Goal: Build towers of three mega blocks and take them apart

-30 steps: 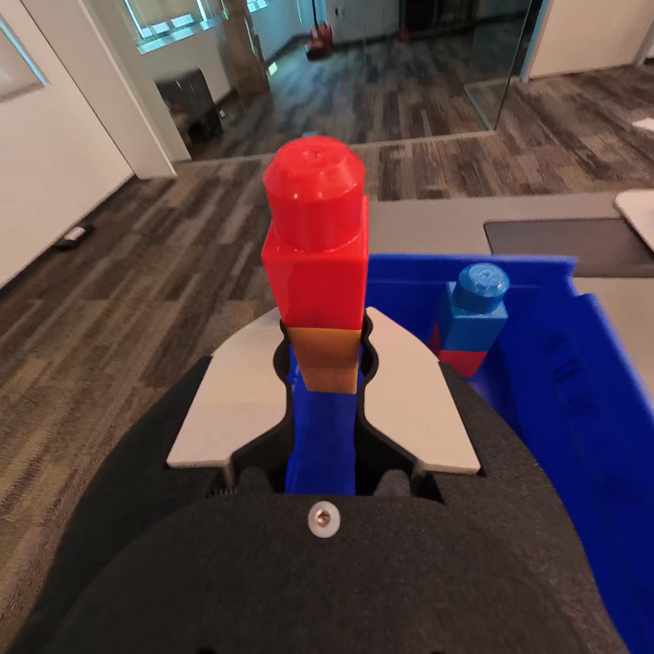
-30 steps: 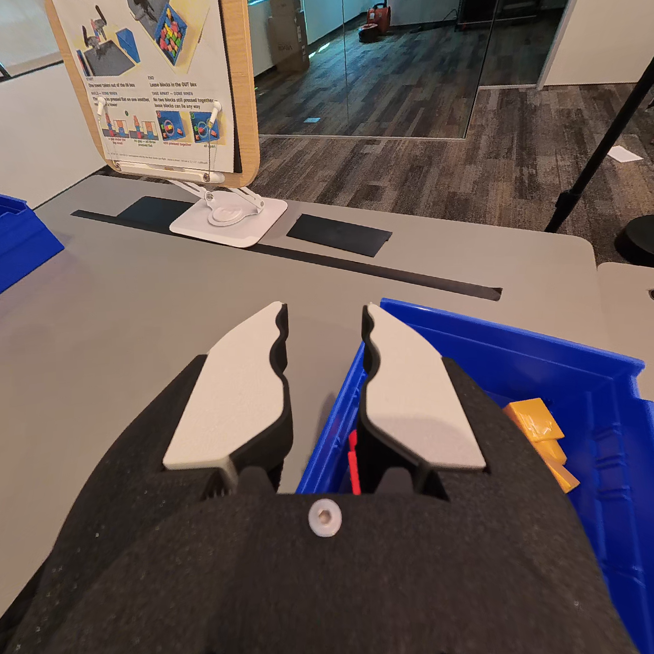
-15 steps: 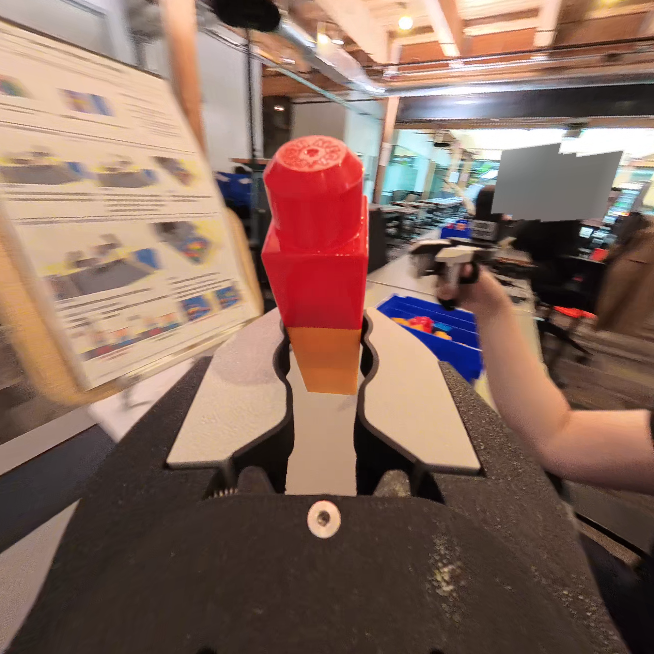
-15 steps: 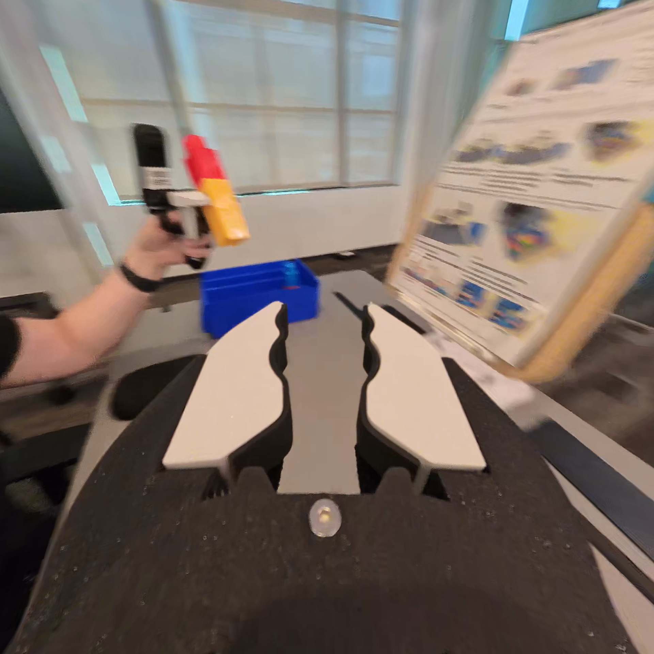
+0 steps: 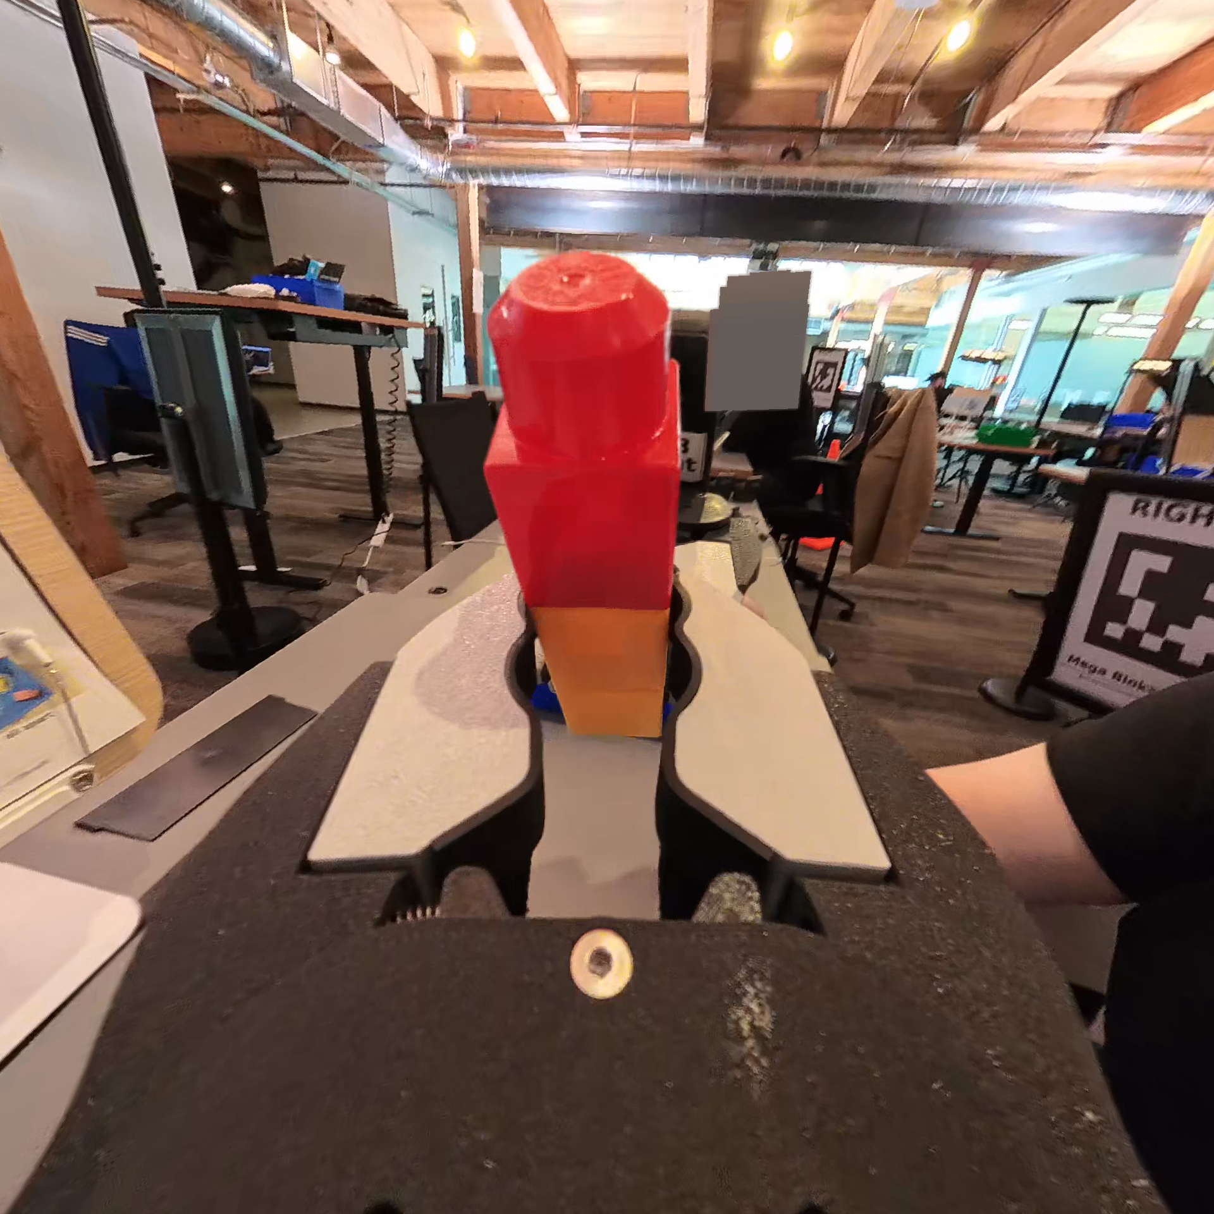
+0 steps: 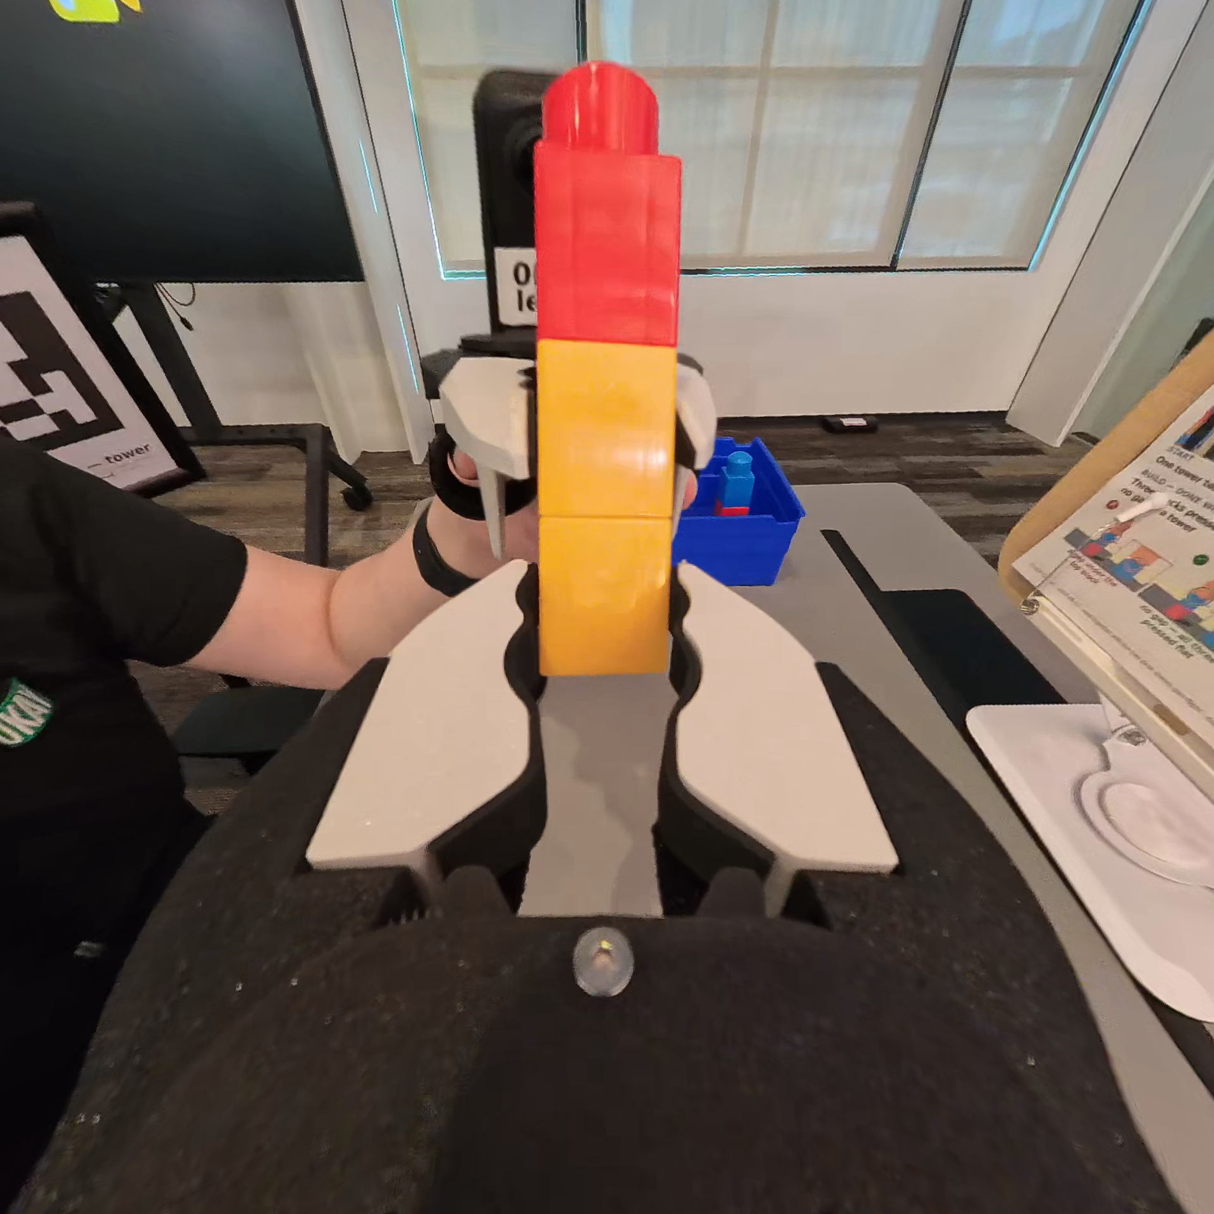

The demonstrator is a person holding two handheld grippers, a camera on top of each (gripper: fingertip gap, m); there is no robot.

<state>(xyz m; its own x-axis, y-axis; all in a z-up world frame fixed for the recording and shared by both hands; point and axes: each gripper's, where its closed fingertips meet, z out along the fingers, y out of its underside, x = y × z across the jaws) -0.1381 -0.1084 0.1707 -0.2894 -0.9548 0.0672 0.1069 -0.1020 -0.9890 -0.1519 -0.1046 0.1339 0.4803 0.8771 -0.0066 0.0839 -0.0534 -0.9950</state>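
A tower of three mega blocks is held in the air between my two grippers. It has a red block [image 6: 607, 243] on top, a yellow block [image 6: 604, 427] in the middle and a second yellow block [image 6: 601, 611] at the bottom. My left gripper [image 5: 601, 630] is shut on the middle yellow block [image 5: 604, 670], with the red block [image 5: 584, 460] standing above its fingers. It also shows in the right wrist view [image 6: 604, 427], facing me. My right gripper [image 6: 603, 591] is shut on the bottom yellow block, its black pads against both sides.
A blue bin [image 6: 736, 545] on the grey table [image 6: 887, 525] holds a blue-on-red stack [image 6: 736, 479]. An instruction board [image 6: 1130, 539] on a white stand [image 6: 1117, 854] is at the right. A person's arm [image 6: 263, 611] reaches in from the left. Chairs and desks stand behind.
Both grippers swung up from the bins to face each other. The left kept its hold on the tower. The right, open before, came onto the bottom yellow block and closed on it.
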